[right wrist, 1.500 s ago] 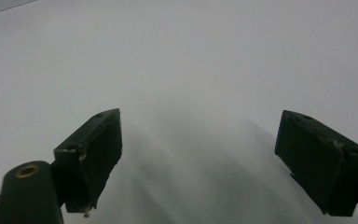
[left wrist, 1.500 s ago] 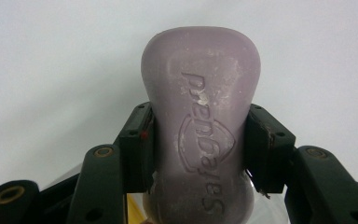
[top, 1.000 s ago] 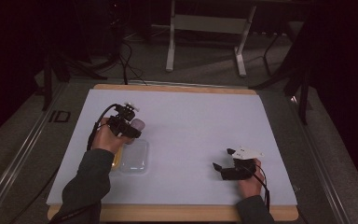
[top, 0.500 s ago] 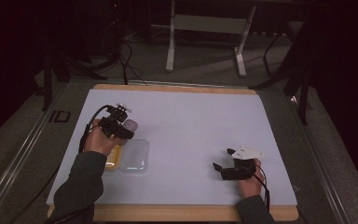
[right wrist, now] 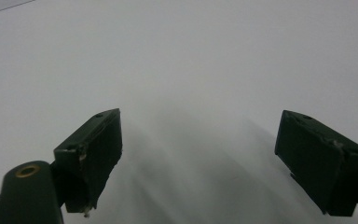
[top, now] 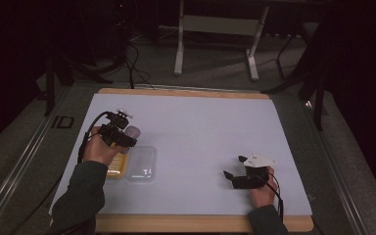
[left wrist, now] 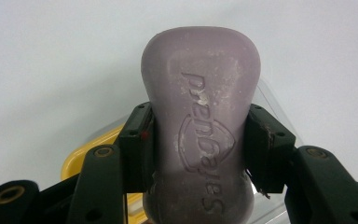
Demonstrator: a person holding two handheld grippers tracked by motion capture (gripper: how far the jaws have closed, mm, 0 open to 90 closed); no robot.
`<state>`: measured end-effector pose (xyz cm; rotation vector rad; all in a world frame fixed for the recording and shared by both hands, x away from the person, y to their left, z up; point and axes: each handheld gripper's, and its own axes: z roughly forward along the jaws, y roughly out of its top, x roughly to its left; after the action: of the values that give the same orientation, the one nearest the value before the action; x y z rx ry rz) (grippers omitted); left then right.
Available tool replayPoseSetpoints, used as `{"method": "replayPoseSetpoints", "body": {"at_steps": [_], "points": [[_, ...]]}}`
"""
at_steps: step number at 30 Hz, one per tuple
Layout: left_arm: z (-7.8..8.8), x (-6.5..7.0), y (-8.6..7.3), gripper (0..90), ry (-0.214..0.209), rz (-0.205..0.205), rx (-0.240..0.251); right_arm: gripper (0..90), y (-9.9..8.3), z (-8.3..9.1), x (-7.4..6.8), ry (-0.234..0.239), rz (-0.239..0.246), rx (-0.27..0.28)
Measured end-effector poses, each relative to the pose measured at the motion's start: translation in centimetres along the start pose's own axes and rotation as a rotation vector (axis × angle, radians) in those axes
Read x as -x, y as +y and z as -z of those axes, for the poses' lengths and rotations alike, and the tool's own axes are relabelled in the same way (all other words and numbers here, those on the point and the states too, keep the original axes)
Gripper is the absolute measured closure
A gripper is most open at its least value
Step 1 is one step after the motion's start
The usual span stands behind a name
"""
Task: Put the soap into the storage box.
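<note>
- Left hand-held gripper (top: 126, 135) is closed on a lilac soap bar (left wrist: 200, 121); the bar is clamped across its narrow waist, one black jaw on each long side, embossed face toward the camera.
- The soap bar is held clear of the white worktop (top: 200, 127), just beyond the far edge of the clear tray (top: 141, 164), which serves as the landmark here.
- A yellow dish (top: 116, 165) is seen touching the tray's left side, partly covered by the left hand (top: 98, 149).
- The bar's long axis is carried along the jaws, pointing away from the tray.
- The tray lies below and just behind the held bar, toward the person; a short drop and pull back would be judged enough to reach it.
- Right hand-held gripper (top: 235, 176) is rested on the worktop well to the right of the tray, jaws spread wide and empty, so the left hand is clearly the nearer one.
- Compared with a second ago, the left hand-held gripper has been shifted leftward and slightly away from the tray; the right one is unchanged.
</note>
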<state>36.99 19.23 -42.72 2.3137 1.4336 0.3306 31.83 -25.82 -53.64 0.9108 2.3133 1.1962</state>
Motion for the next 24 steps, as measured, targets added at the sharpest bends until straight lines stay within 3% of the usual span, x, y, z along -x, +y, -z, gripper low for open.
{"method": "replayPoseSetpoints", "body": {"at_steps": [24], "points": [[0.1, -1.2, -2.6, 49.8, -0.010, 0.078, -0.018, 14.5, 0.0, 0.0, 0.0, -0.003, 0.001, 0.000]]}}
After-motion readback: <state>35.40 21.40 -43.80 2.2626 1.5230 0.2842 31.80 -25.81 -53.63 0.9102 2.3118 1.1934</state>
